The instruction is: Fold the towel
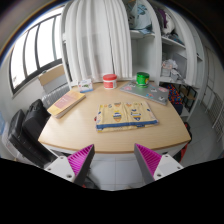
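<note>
My gripper [113, 152] is open and empty, its two magenta pads [80, 160] wide apart. It is held above the floor, short of the near edge of a light wooden table [120, 138]. On the table, beyond the fingers, lies a flat rectangular patterned piece with blue edges [125, 115], which may be the towel. A flat pinkish-tan piece [67, 102] lies further left on the table. Nothing is between the fingers.
A red container [109, 80] and a green container [142, 78] stand at the table's far side. A black chair [30, 125] is at the table's left. A white curtain [95, 40] hangs behind, with a window to the left and shelves [175, 70] to the right.
</note>
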`<action>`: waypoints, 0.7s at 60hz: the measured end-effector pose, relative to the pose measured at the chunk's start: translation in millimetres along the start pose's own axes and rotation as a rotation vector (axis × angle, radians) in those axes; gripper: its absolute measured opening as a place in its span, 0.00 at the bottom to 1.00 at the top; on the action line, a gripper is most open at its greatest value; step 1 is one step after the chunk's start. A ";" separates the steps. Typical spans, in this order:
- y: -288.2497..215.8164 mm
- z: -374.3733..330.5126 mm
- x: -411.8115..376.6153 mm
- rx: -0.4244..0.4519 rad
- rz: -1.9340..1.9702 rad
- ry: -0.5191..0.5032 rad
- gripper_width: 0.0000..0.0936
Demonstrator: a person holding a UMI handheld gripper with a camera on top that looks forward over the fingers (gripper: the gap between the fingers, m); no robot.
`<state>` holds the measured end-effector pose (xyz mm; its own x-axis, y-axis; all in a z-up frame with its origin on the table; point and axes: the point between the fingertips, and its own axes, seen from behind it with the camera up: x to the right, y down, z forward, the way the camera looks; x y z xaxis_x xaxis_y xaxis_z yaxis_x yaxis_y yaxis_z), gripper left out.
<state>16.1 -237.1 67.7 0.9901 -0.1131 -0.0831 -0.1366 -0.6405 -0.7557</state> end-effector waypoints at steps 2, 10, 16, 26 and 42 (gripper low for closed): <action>-6.0 10.1 -7.1 0.003 -0.011 -0.014 0.89; -29.0 61.9 -31.8 0.014 -0.064 -0.050 0.89; -50.1 102.6 -49.6 0.034 -0.095 -0.063 0.90; -72.7 166.0 -59.8 0.041 -0.143 -0.045 0.89; -64.1 205.5 -32.7 0.014 -0.212 0.057 0.05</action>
<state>-0.9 -36.2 -14.7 0.9932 -0.0200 0.1150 0.0752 -0.6436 -0.7616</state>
